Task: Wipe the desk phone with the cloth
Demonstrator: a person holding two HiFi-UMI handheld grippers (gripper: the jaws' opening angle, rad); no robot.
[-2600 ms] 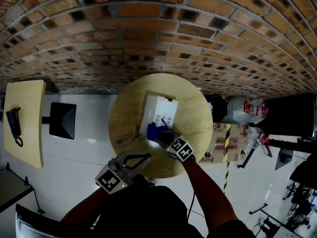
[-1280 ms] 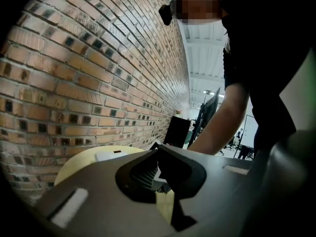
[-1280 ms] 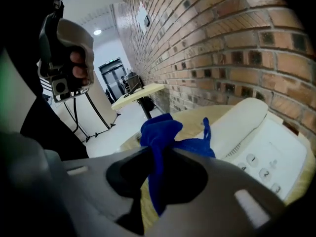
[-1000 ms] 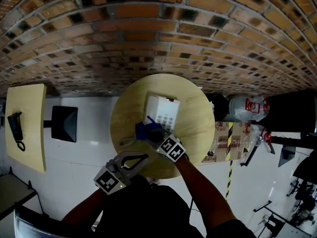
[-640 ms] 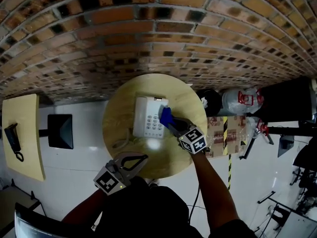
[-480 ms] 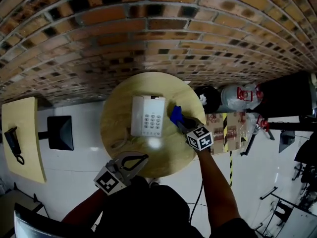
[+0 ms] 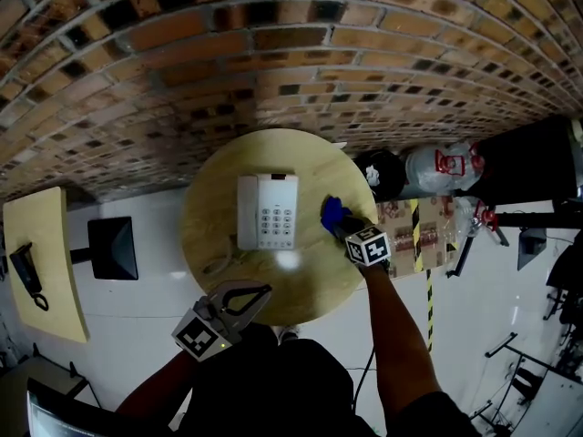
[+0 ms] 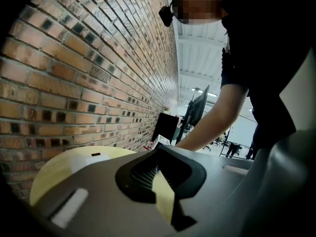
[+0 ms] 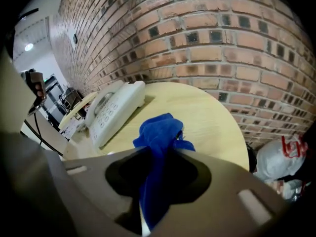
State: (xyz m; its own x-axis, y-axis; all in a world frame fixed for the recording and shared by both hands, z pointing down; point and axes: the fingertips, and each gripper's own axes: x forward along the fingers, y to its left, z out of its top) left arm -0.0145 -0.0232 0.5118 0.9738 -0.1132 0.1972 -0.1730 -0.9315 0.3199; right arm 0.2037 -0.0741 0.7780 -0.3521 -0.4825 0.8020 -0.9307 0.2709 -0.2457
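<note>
The white desk phone [image 7: 267, 211] lies on the round wooden table [image 7: 219, 253], its keypad and handset uncovered. In the right gripper view the phone [image 9: 111, 110] sits off to the left. My right gripper [image 7: 342, 226] rests over the table just right of the phone, apart from it. The blue cloth [image 7: 333, 213] bunches out from between its jaws. The jaws are opening, with the cloth [image 9: 160, 132] still pinched between them. My left gripper [image 7: 260, 291] hovers at the table's near edge, shut and empty.
A brick wall [image 7: 273, 53] runs behind the table. To the right stand bagged bundles [image 7: 428, 176] and cardboard boxes [image 7: 405, 235]. At the left are a black square seat [image 7: 114, 247] and a second table [image 7: 41, 253] with a black handset [image 7: 27, 285].
My right gripper carried the cloth across the phone from its left front side to the table on its right. The phone is now fully uncovered. The left gripper stayed put.
</note>
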